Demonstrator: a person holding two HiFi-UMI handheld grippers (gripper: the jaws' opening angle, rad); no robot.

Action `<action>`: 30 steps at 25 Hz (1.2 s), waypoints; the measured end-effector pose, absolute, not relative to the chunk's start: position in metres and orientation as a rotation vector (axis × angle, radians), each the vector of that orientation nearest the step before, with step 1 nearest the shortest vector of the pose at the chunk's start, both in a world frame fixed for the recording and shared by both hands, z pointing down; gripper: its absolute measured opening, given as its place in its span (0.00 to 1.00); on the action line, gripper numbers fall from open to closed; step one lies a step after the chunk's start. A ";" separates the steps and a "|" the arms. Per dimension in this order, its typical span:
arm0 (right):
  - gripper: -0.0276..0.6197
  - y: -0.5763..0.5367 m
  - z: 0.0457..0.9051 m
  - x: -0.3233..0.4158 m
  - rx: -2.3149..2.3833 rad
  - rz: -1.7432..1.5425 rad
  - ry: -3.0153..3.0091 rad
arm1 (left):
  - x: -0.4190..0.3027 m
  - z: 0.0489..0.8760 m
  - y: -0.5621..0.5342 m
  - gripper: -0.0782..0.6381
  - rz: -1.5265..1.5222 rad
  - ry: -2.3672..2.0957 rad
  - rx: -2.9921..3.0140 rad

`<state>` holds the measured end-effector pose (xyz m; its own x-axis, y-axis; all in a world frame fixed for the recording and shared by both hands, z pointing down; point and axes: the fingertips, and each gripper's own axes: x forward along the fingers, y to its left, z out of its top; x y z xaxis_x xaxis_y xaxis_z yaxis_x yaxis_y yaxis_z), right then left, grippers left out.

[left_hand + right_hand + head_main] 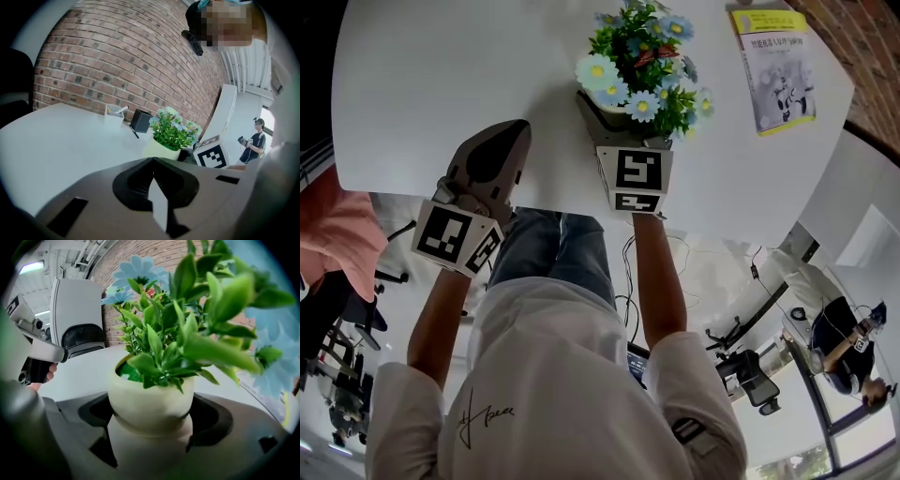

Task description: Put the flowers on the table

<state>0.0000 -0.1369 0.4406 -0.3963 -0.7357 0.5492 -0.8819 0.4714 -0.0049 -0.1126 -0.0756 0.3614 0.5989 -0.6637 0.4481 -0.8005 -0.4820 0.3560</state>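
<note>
At table (441, 75) edge, right tongs (628, 127) clamp flower pot (150, 399); left tongs (517, 131) closed, empty; booklet (773, 70) nearby

You are looking down at a yellow-topped booklet (773, 70) lying flat near the right edge of the table (441, 75). In the left gripper view, a white pen cup (113, 118) is standing before the brick wall (117, 61). A black cube box (140, 121) is sitting just beside it, and a black pen (134, 132) is lying at the box's foot. Farther off, a person (253, 143) is standing, holding a device. Black cables (627, 253) are trailing across the pale floor (722, 281).
</note>
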 end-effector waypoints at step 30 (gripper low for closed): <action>0.78 -0.105 0.426 0.019 1.351 0.498 -2.265 | -0.084 0.343 -0.070 0.11 0.320 -1.137 2.366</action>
<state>0.0187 -0.1053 0.4265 -0.4166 -0.7240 0.5498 -0.8878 0.4541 -0.0748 -0.0841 -0.0700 0.3428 0.6253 -0.6650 0.4084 -0.7804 -0.5315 0.3293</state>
